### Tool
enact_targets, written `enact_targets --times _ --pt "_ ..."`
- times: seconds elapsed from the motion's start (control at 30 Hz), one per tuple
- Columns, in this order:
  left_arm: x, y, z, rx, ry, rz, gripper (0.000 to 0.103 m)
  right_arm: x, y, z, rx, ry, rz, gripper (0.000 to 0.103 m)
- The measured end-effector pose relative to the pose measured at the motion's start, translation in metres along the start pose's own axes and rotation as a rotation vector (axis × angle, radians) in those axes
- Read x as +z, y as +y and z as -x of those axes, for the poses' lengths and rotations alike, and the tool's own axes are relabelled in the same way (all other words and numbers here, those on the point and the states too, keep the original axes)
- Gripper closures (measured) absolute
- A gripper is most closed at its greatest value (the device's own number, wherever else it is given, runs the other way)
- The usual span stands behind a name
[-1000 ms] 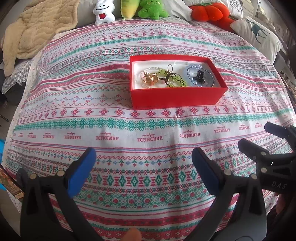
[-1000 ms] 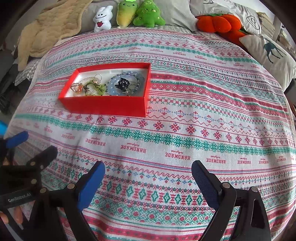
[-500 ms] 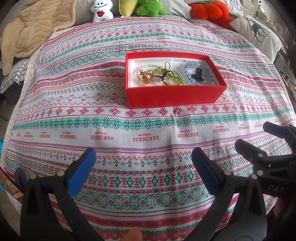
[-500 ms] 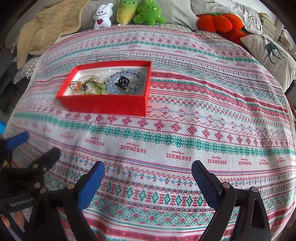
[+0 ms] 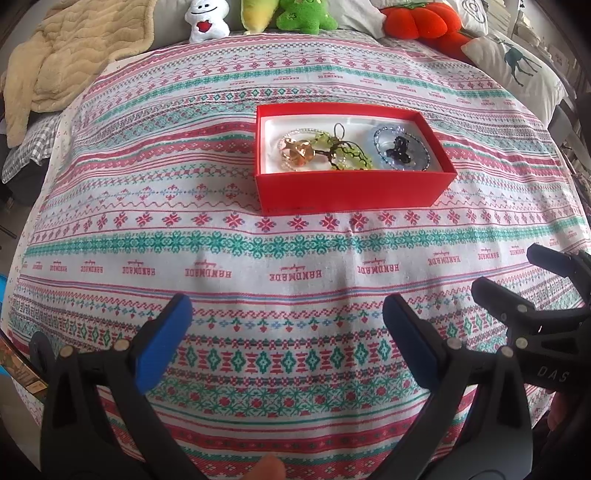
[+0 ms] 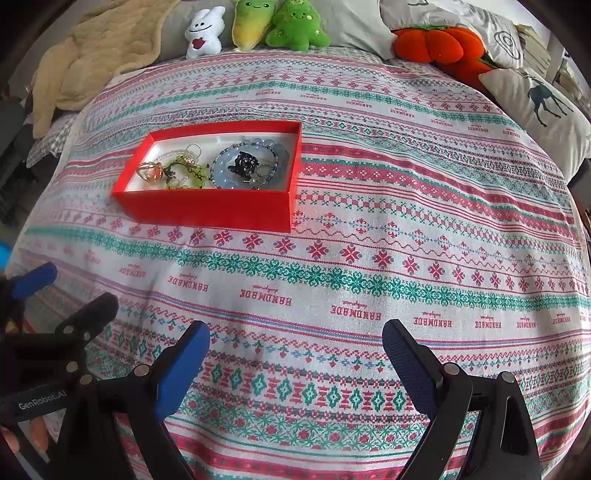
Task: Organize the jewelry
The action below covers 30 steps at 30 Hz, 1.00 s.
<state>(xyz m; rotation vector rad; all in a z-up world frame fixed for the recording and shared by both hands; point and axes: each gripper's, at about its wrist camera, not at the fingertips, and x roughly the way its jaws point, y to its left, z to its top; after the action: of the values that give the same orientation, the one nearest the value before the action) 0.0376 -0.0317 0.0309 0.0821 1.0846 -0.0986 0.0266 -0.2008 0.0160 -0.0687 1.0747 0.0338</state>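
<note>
A red box (image 5: 354,192) with a white lining sits on the patterned cloth; it also shows in the right wrist view (image 6: 207,210). Inside lie an orange-gold piece (image 5: 299,153), a green beaded piece (image 5: 347,157) and a blue bracelet with a black charm (image 5: 400,151). My left gripper (image 5: 286,325) is open and empty, well short of the box. My right gripper (image 6: 295,354) is open and empty, near and to the right of the box. Each gripper shows at the edge of the other's view.
The patterned cloth (image 6: 406,221) covers a bed. Plush toys (image 6: 280,26), an orange plush (image 6: 432,44) and pillows (image 6: 543,107) line the far edge. A beige blanket (image 6: 99,55) lies at the far left.
Both grippers have moved a little closer to the box, which looks larger and lower in both views. Both stay open and empty.
</note>
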Motion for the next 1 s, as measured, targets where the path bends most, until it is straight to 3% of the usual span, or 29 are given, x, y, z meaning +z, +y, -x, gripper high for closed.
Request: enact_targets --times 1.0 --pt "-0.0003 0.0037 -0.0027 0.031 0.014 0.015 0.001 0.0002 -0.0004 -0.0003 0.0 0.001 0.001 0.007"
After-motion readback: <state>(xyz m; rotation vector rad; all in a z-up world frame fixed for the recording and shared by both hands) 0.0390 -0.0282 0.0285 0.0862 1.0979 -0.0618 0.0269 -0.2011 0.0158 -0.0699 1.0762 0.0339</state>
